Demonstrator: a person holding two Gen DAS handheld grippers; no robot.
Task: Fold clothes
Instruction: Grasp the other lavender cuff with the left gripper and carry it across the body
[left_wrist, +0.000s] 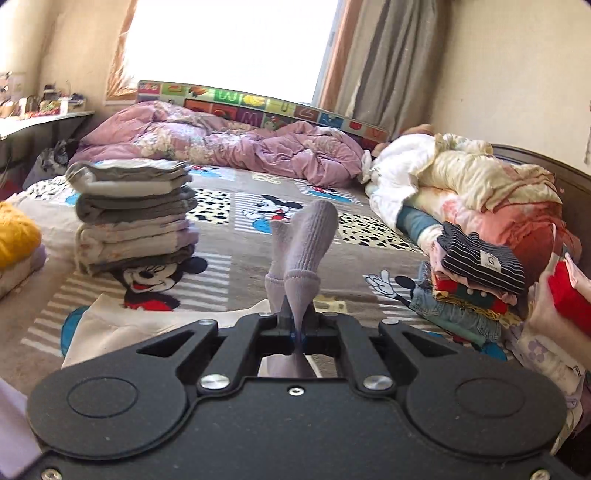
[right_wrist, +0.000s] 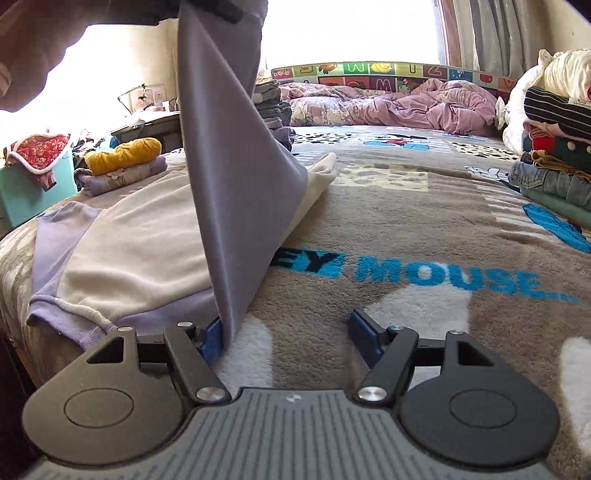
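A cream and lavender sweatshirt (right_wrist: 140, 236) lies flat on the Mickey Mouse blanket (right_wrist: 424, 229) at the bed's near left. My left gripper (left_wrist: 297, 321) is shut on its lavender sleeve cuff (left_wrist: 308, 243), which sticks up past the fingers. The lifted sleeve (right_wrist: 236, 166) hangs as a tall lavender sheet in the right wrist view. My right gripper (right_wrist: 286, 338) is open and low over the blanket; its left pad (right_wrist: 212, 341) touches the sleeve's lower edge and holds nothing.
A tall stack of folded grey and lavender clothes (left_wrist: 133, 218) stands at left. A second folded stack with a striped top (left_wrist: 476, 280) sits at right. A yellow garment on a small pile (right_wrist: 123, 155) lies far left. Crumpled purple duvet (left_wrist: 229, 144) and cream bedding (left_wrist: 472, 184) fill the back.
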